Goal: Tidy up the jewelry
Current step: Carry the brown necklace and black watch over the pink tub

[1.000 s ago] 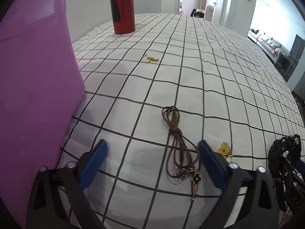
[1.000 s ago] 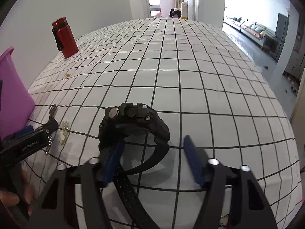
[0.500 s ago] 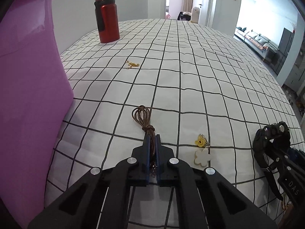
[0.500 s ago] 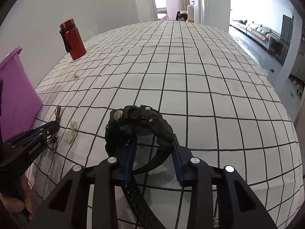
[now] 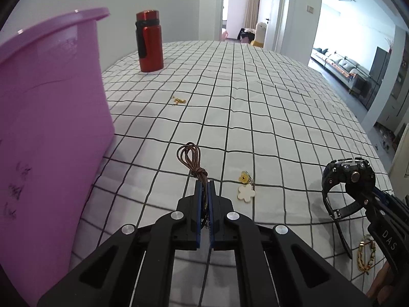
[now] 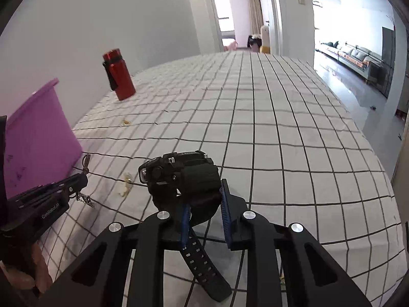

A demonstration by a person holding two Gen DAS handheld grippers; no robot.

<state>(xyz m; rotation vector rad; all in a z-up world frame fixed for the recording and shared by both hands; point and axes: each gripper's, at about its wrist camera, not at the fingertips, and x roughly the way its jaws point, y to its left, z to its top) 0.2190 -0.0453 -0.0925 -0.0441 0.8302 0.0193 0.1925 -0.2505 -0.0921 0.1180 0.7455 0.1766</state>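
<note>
- Brown cord necklace sits pinched in your left gripper, loops sticking out ahead, clasp dangling, ready for the purple bin just beside it.
- Your right gripper is closing on the black watch, pads on its strap, so the case rides clear of the checked cloth.
</note>
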